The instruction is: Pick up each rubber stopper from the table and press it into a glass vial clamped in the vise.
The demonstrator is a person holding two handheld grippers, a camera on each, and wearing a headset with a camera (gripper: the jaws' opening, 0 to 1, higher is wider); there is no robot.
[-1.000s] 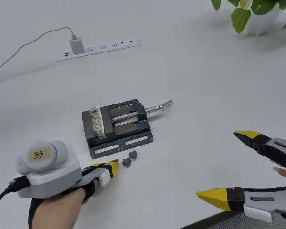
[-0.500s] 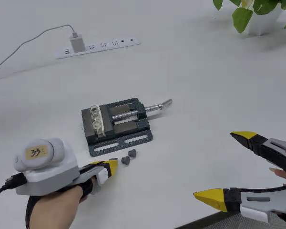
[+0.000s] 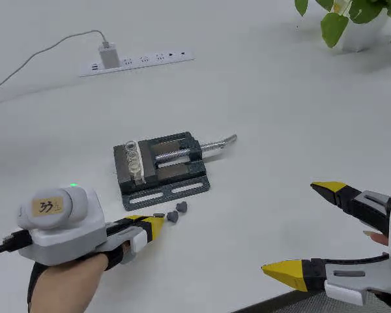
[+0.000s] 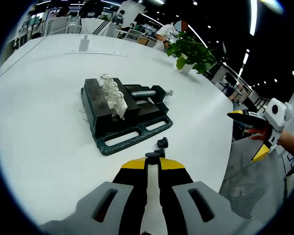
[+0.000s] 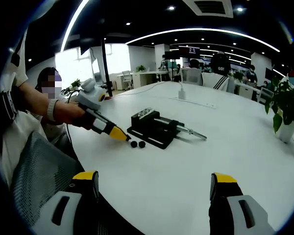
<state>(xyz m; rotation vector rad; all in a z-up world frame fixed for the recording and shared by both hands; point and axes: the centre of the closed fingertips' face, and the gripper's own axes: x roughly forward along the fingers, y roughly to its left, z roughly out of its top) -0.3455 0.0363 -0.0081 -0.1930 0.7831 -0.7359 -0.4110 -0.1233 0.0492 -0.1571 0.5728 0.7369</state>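
Closed in on nearest stopper (image 4: pixel 154 154) with left gripper (image 3: pixel 153 225), jaws pinched narrow; kept right gripper (image 3: pixel 288 226) wide; grab likely next.

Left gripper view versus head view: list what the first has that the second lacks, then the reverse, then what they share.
Left gripper view adds: a side-on look at the glass vials standing above the vise jaws, plus people and ceiling lights in the background. Head view adds: the hand holding the left tool, and the yellow label on that tool. Both: the vise, the rubber stoppers in front of it, the open right tool, the potted plant and the power strip.
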